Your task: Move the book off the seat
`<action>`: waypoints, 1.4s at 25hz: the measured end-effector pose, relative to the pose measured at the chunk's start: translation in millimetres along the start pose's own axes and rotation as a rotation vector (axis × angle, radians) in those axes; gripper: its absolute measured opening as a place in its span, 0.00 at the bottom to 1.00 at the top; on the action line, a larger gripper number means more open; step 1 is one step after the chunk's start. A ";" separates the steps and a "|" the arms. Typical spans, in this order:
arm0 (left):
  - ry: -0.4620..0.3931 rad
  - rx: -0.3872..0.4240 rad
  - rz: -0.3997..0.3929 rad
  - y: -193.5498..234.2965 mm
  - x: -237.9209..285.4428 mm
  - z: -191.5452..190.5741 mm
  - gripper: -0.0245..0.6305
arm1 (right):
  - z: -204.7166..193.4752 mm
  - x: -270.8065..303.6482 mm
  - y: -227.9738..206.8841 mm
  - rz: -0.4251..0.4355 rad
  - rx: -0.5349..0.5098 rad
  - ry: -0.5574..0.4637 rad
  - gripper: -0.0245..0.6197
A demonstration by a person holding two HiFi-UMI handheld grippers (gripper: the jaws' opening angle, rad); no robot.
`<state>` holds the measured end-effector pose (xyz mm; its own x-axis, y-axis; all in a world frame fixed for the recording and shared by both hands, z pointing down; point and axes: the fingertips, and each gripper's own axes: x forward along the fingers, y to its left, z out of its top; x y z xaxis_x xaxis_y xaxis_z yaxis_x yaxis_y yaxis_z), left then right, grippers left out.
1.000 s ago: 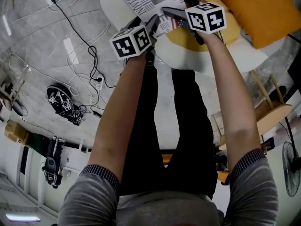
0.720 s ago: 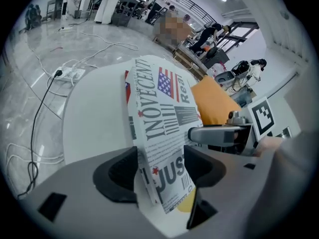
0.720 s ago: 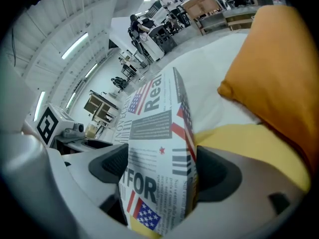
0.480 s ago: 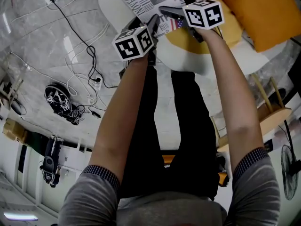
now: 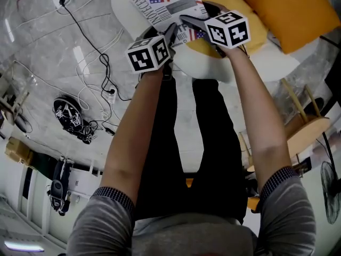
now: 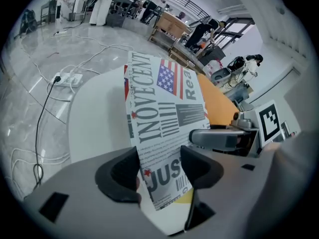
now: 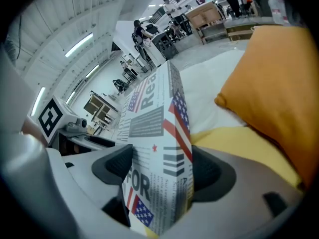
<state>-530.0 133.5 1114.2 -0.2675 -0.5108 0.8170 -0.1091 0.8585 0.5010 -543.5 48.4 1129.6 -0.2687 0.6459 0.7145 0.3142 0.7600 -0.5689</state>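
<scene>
White, grey, red and blue print covers the book [image 5: 166, 1], which lies over the pale seat [image 5: 123, 7] with its near end at the seat's front edge, partly over a yellow cushion [image 5: 254, 32]. An orange pillow [image 5: 290, 9] rests farther back on the seat, well apart from the book.

2 grippers meet at that near end. The left gripper [image 5: 171, 32] comes in at the book's left corner. In the left gripper view its jaws are closing with the book between them, and both dark pads [image 6: 122, 171] lie against the cover, 1 on each face. The right gripper [image 5: 187, 21] comes in just beside it, at the right corner. In the right gripper view its jaws are closing too, the book's thick edge fills the gap, and each pad touches a face. The 2 grippers sit near each other without touching.

The person's 2 bare forearms [image 5: 133, 137] reach forward and down toward the seat. On the grey floor to the left, white and black cables [image 5: 88, 28] trail to a power strip [image 6: 70, 78].
</scene>
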 end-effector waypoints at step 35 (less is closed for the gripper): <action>-0.278 0.427 -0.285 -233.1 -419.2 153.9 0.45 | 180.5 -363.0 314.0 -0.260 -0.037 -0.520 0.58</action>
<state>-539.8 154.4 611.0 -0.4060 -0.7426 0.5326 -0.5747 0.6606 0.4830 -511.7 65.5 618.1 -0.7501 0.3960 0.5297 0.2074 0.9014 -0.3801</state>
